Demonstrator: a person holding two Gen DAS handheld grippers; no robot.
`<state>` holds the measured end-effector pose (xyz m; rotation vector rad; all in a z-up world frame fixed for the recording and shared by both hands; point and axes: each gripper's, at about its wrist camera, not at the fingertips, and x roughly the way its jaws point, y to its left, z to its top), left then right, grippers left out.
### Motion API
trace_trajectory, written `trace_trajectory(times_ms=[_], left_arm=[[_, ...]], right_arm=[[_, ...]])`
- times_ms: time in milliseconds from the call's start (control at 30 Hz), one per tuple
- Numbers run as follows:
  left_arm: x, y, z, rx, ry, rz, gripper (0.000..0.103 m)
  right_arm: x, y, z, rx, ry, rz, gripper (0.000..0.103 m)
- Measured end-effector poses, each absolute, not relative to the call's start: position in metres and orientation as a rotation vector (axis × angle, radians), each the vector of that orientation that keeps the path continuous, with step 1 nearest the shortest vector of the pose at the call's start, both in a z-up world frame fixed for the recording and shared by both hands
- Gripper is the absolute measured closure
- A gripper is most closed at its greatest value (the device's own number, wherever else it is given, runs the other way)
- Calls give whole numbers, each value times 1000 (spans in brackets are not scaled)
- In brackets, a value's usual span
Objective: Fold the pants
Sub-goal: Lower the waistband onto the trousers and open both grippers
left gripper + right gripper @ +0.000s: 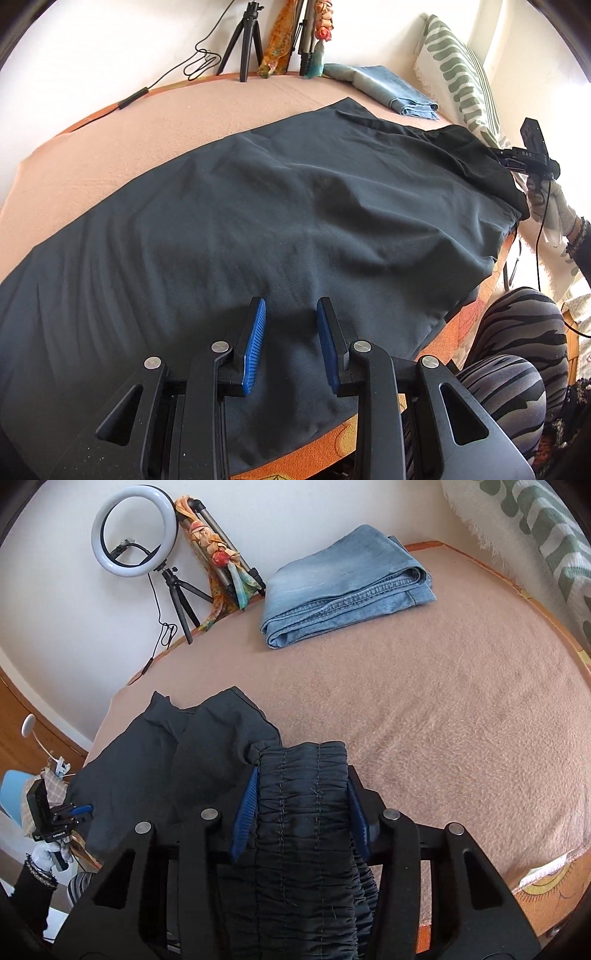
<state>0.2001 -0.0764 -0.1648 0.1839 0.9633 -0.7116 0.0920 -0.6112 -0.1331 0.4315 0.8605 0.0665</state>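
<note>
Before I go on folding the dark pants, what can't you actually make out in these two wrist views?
- Left wrist view: leg ends of the dark pants run off the left edge.
- Right wrist view: the waistband fills the right gripper, hiding the blanket beneath.
- Left gripper: open; contact with cloth unclear.
- Folded jeans: underside hidden.

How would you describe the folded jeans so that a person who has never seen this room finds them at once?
Start from the pink bed cover that fills the scene. At its far edge by the white wall, right of the ring light, lie the jeans. They are the only light blue, neatly folded garment; the dark pants nearby lie spread out.
</note>
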Motion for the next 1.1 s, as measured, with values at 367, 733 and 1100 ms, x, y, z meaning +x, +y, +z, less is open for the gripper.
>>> trace_trajectory(times_ms=[367, 733, 1100], left_arm=[[201, -62, -168, 125, 941, -742, 76], [201, -48, -163, 88, 960, -724, 76], [187, 38, -138, 75, 876, -484, 76]], right_arm=[[95, -653, -72, 329, 782, -165, 64], [120, -651, -106, 286, 935, -210, 48], [173, -559, -31, 224, 861, 58, 36]])
